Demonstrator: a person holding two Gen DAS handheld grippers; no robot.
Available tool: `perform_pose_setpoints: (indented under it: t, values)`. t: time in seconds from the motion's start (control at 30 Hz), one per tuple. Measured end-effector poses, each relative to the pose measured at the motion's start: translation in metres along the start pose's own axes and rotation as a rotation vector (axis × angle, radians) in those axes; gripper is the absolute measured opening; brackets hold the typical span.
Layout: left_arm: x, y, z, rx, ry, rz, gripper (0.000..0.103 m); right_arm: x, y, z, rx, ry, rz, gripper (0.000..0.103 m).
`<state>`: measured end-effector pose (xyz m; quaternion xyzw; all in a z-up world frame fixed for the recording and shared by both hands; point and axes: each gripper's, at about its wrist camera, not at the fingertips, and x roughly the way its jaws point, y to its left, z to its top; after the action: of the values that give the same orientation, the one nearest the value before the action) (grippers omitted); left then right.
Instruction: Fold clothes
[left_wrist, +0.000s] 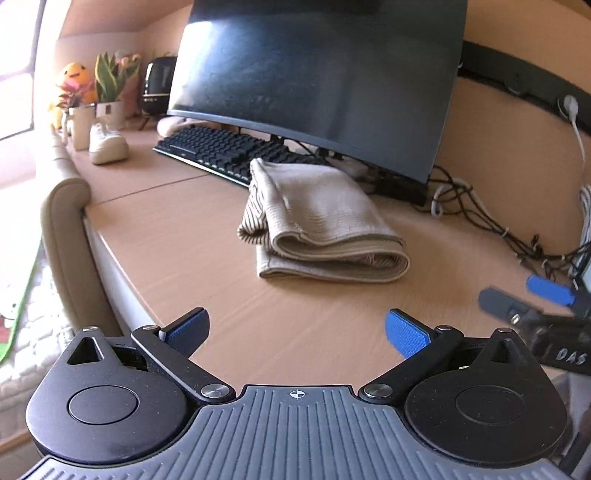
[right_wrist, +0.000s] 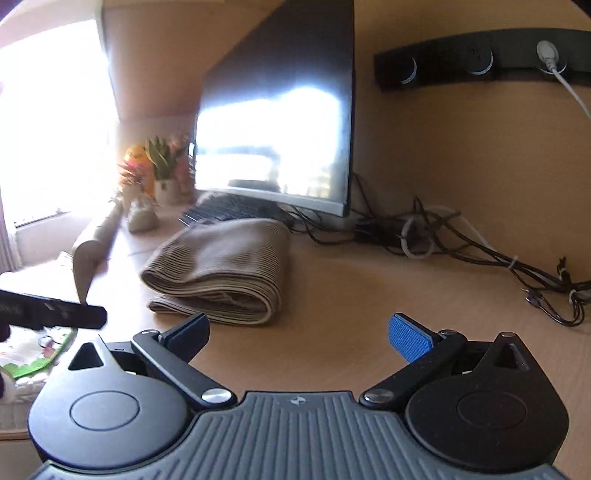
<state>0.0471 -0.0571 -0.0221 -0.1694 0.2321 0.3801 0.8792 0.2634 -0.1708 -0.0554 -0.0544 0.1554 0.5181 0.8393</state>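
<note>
Far left, by bright window: orange plush toy (left_wrist: 75, 79), potted plants (left_wrist: 109, 83), white sneaker (left_wrist: 107, 144) on desk (left_wrist: 184, 236). Dark round appliance (left_wrist: 157, 86) just right of plants, against back wall. Padded beige rail (left_wrist: 64, 221) along desk's left edge.

Centre, far: black keyboard (left_wrist: 218, 149) under large dark monitor (left_wrist: 314, 77); screen off, glare across top in left wrist view, washed out w/ window reflection in right wrist view.

Centre, mid-desk: beige ribbed garment (left_wrist: 321, 225), folded into compact stack, layered fold edge facing near side, striped underside showing at left end. Far edge touching or overlapping keyboard's right end; cannot tell which. Lying flat on desk, apart from both tools.

Near centre: left gripper (left_wrist: 295, 332) low over bare desk, near side of garment, fingers spread wide, blue pads (left_wrist: 404, 332) facing inward, nothing between. No contact w/ garment.

Right: right gripper (right_wrist: 299, 332) likewise spread wide, empty, over bare desk near garment's right corner; seen also at right edge of left wrist view, blurred. Blurred dark finger of left tool crossing left side of right wrist view.

Far right: tangle of black and white cables (right_wrist: 480, 243) on desk behind monitor base; black wall-mounted socket strip (right_wrist: 480, 62) above, one white plug (right_wrist: 546, 50) inserted.
</note>
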Motion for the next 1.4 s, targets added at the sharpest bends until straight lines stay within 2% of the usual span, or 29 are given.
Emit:
perform_pose_setpoints:
  t: [0.13, 0.33, 0.7, 1.0, 1.4]
  values:
    - [-0.002, -0.003, 0.001, -0.016, 0.002, -0.010, 0.103, -0.009, 0.002, 0.000, 0.002, -0.049, -0.025, 0.103]
    - [-0.002, -0.013, 0.003, 0.054, -0.033, 0.027, 0.103, -0.012, 0.006, 0.000, -0.007, -0.068, -0.042, 0.103]
    - [0.004, -0.003, 0.006, 0.001, 0.028, 0.015, 0.103, -0.013, 0.005, -0.002, 0.000, -0.077, -0.066, 0.103]
    - [0.004, -0.004, 0.006, 0.003, 0.028, -0.015, 0.103, -0.010, 0.006, -0.002, 0.001, -0.057, -0.068, 0.103]
    - [0.010, -0.011, 0.002, -0.007, 0.077, -0.028, 0.103, -0.008, 0.005, -0.002, 0.012, -0.047, -0.073, 0.103]
